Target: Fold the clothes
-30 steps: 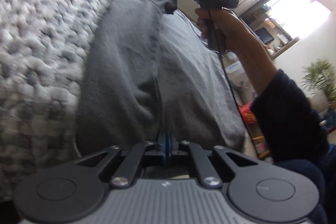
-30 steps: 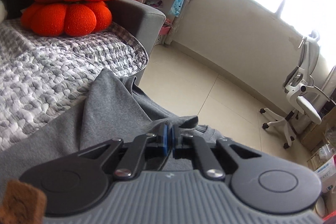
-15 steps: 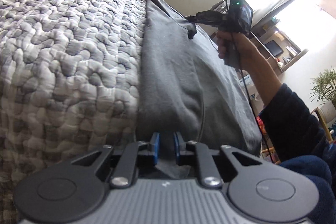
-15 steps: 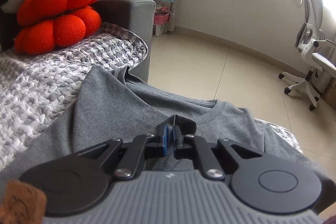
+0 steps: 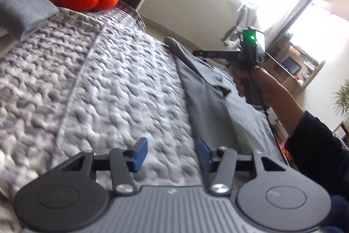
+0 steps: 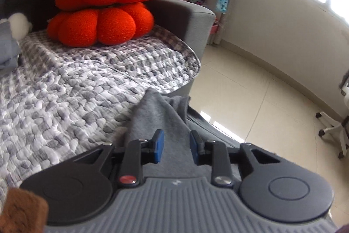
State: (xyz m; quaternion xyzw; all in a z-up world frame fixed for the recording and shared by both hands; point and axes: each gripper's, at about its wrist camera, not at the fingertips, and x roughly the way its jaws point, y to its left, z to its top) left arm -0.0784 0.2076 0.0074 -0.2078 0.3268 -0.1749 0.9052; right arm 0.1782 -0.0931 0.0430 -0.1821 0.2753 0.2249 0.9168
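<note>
Left wrist view: left gripper (image 5: 171,154) jaws opening, nothing between the blue pads; only the quilted blanket (image 5: 109,91) lies under them. Grey garment (image 5: 209,97) lies flat at 1 o'clock along the blanket's edge. Right gripper (image 5: 231,55) hangs over it, held by a hand (image 5: 248,80).

Right wrist view: right gripper (image 6: 176,146) jaws opening, pads clear of the grey garment (image 6: 159,121) beneath. Orange cushions (image 6: 104,8) at 11 o'clock.

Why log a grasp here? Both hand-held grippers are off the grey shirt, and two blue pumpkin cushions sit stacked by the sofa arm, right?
Not quite: the pumpkin cushions are orange-red, not blue, as the right wrist view shows. The rest holds: two stacked by the sofa arm, both hand-held grippers off the grey shirt.
</note>
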